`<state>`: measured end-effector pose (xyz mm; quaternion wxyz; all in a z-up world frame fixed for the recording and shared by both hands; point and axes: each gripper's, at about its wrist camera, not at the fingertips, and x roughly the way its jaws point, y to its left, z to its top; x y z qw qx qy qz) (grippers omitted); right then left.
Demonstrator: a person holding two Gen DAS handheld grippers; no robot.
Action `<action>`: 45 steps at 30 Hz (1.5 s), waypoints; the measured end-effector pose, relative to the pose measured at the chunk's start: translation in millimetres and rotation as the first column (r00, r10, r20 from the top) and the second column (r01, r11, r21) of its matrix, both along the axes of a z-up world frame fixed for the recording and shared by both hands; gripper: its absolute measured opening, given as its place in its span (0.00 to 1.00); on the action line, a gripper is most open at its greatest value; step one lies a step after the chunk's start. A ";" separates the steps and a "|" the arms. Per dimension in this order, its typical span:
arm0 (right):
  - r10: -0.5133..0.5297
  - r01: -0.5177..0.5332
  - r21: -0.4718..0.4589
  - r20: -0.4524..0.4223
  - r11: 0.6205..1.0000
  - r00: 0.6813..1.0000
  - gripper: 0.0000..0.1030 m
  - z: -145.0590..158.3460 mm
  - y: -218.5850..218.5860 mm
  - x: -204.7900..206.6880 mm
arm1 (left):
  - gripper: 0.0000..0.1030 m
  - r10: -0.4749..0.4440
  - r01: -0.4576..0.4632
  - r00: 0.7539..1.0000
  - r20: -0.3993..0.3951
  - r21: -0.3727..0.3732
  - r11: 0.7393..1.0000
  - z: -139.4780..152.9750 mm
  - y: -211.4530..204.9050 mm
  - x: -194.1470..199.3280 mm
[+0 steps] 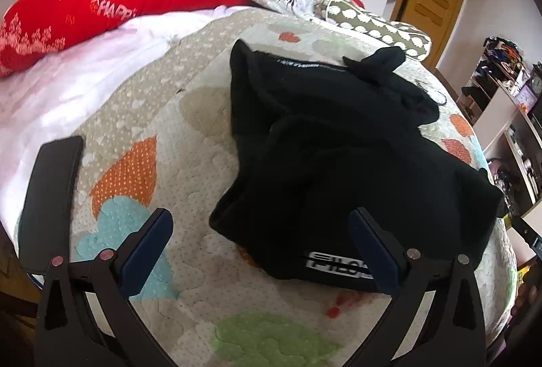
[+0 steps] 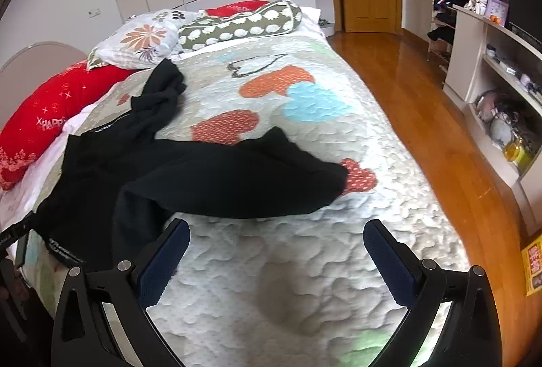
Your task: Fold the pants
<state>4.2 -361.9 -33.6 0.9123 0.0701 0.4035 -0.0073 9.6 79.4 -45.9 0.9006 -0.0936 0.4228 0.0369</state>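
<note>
Left tool (image 1: pixel 261 248) is being held with jaws spread wide and empty, low in the frame, over the near edge of the pants (image 1: pixel 338 146). Right tool (image 2: pixel 276 251) is likewise being held wide and empty, at the bottom of its frame, above bare quilt (image 2: pixel 305 282) just short of a trouser leg.

Pants are being seen as a crumpled black heap in the centre of the left view; the fabric looks soft, matte, thick-knit. A white printed logo is showing on the near hem or band; which one cannot be told. In the right view one leg is being seen stretched across mid-frame, the rest bunched at the left.

Step judged: pre-grasp; no fold is yet made. The next move is judged to call for pinching two edges and spreading the garment flat.

Quilt: puckered, stitched, with dotted heart patches. Further up, a red pillow (image 1: pixel 84 11) is being seen at the upper left.
</note>
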 end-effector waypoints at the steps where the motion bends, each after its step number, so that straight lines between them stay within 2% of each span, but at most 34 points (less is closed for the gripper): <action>1: -0.001 0.001 -0.006 -0.010 1.000 1.000 0.99 -1.8 -2.0 1.3 | 1.00 0.005 -0.005 1.000 -0.006 -0.003 1.000 -3.0 2.2 1.6; 4: 0.006 -0.006 -0.003 -0.034 1.000 0.999 0.99 -10.9 -6.1 6.6 | 1.00 0.010 -0.010 1.000 -0.030 -0.015 1.000 -13.3 5.6 6.7; 6: 0.024 -0.023 0.011 -0.052 1.000 0.998 0.96 -19.2 -4.7 14.8 | 1.00 0.008 -0.009 0.999 -0.050 -0.022 1.000 -21.0 3.9 11.4; 8: 0.030 -0.029 0.010 -0.081 1.000 0.996 0.87 -28.4 -0.7 29.2 | 1.00 0.003 -0.004 0.998 -0.068 -0.023 1.000 -26.7 1.8 14.9; 11: 0.008 -0.010 -0.016 -0.087 1.000 0.996 0.86 -31.6 4.1 53.5 | 1.00 -0.003 0.002 0.997 -0.073 -0.004 1.000 -29.9 -2.9 17.7; 14: -0.005 0.006 0.007 -0.047 1.000 0.999 0.86 -19.0 7.0 84.3 | 1.00 -0.009 0.010 0.997 -0.073 0.011 1.000 -28.6 -4.9 19.8; 19: 0.006 -0.005 0.018 -0.011 1.000 1.000 0.86 5.0 15.0 133.6 | 1.00 -0.001 0.000 0.997 -0.073 -0.008 1.000 -26.4 -2.2 25.1; 23: -0.017 0.016 0.015 0.043 1.000 0.999 0.87 24.5 0.3 128.7 | 1.00 -0.016 0.015 0.997 -0.073 -0.004 1.000 -27.9 -7.0 27.2; 25: -0.031 0.030 0.015 0.039 0.999 0.999 0.87 23.7 -10.1 117.6 | 1.00 -0.024 0.025 0.997 -0.074 0.001 1.000 -29.7 -9.8 28.3; 29: 0.022 -0.021 0.107 -0.008 0.994 1.000 0.87 2.2 -14.4 107.6 | 1.00 -0.031 0.032 0.997 -0.072 0.009 0.999 -31.0 -13.6 30.5; 34: 0.077 -0.064 0.222 -0.050 0.973 0.996 0.85 -25.3 5.2 131.8 | 1.00 -0.038 0.038 0.996 -0.080 0.002 0.999 -30.1 -13.0 32.6; 36: 0.095 -0.074 0.277 -0.063 0.958 0.993 0.64 -36.5 13.2 145.1 | 1.00 -0.037 0.037 0.996 -0.083 -0.007 0.999 -30.3 -11.6 32.8; 37: 0.105 -0.084 0.288 -0.057 0.954 0.993 0.32 -37.4 15.1 146.8 | 1.00 -0.037 0.037 0.996 -0.083 -0.008 0.999 -30.5 -11.4 32.5; 38: 0.102 -0.082 0.300 -0.054 0.950 0.993 0.06 -35.0 14.7 144.8 | 1.00 -0.038 0.037 0.996 -0.085 -0.007 0.999 -30.7 -11.0 32.2; 40: 0.080 -0.074 0.324 -0.006 0.943 0.997 0.06 -23.3 7.6 131.1 | 1.00 -0.039 0.039 0.995 -0.086 -0.008 0.999 -30.1 -9.7 30.2; 42: 0.037 -0.053 0.301 0.058 0.952 0.998 0.06 -4.1 -7.2 102.0 | 1.00 -0.040 0.039 0.996 -0.083 -0.016 0.999 -29.9 -7.9 28.2; 45: -0.009 -0.016 0.264 0.095 0.964 0.995 0.06 13.7 -33.4 56.4 | 1.00 -0.036 0.033 0.996 -0.077 -0.034 0.999 -29.5 -4.6 24.7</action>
